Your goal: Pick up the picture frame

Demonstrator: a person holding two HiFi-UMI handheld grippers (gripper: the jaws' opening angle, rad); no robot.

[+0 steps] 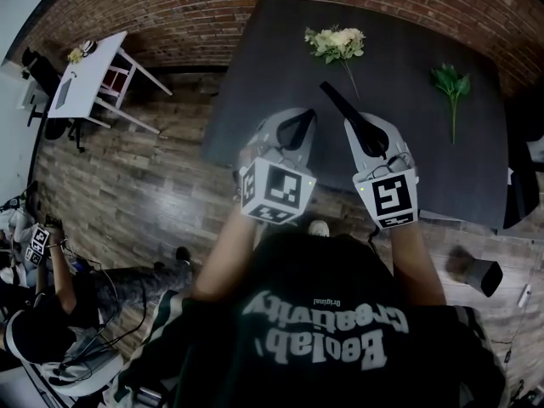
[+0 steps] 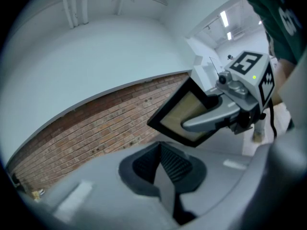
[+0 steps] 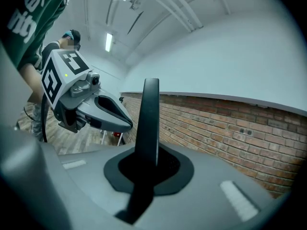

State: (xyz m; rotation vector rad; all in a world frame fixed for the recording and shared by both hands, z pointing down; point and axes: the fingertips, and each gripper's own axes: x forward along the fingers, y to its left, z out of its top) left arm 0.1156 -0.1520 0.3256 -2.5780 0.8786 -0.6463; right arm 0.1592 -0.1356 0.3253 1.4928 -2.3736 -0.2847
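The picture frame [image 2: 175,110] is showing black edges round tan — the brick wall [image 2: 96,128] at eight o'clock is looking reddish-brown.

Head view: from overhead, facing steeply down onto the dark desk [image 1: 255,75], left tool [image 1: 297,130] and right tool [image 1: 367,134]. 2 tool views: close along own jaws, nearly level, facing the brick wall [image 3: 230,123]; each catching the other tool sideways. Wall shared by all 3.

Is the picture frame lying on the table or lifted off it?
Lifted. The right gripper is shut on the black picture frame, which hangs tilted in the air above the dark table.
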